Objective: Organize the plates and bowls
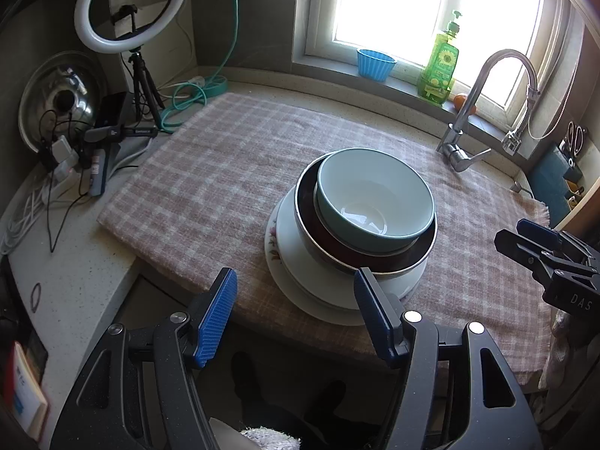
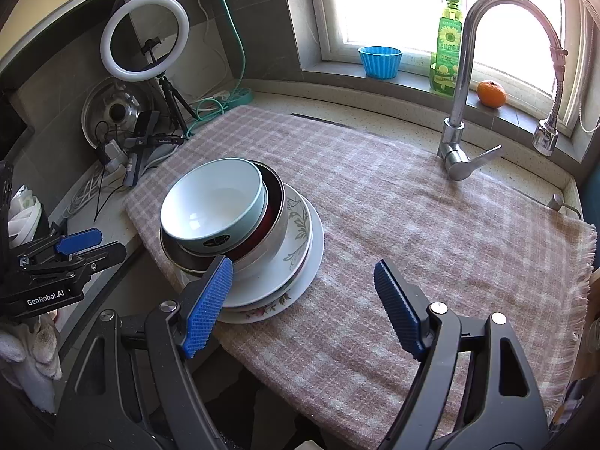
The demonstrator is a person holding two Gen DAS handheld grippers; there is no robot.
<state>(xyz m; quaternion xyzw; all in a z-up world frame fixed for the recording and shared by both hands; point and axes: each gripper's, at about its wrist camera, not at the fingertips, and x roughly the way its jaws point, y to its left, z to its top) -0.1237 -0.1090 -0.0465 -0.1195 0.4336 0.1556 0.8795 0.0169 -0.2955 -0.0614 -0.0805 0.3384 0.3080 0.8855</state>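
One stack of dishes stands on the checked cloth (image 1: 225,187). On top is a pale blue bowl (image 1: 375,198), nested in a dark red metal-rimmed bowl (image 1: 337,251), on white plates (image 1: 300,277), the lowest with a flower pattern. The same stack shows in the right wrist view: blue bowl (image 2: 213,202), red bowl (image 2: 275,206), plates (image 2: 300,247). My left gripper (image 1: 296,315) is open and empty just in front of the stack. My right gripper (image 2: 302,307) is open and empty, to the right of the stack.
A tap (image 2: 461,86) stands at the back right. A green soap bottle (image 2: 448,45), a blue cup (image 2: 379,60) and an orange (image 2: 491,93) sit on the window sill. A ring light (image 1: 131,7), a metal lid (image 1: 60,97) and cables lie at the left.
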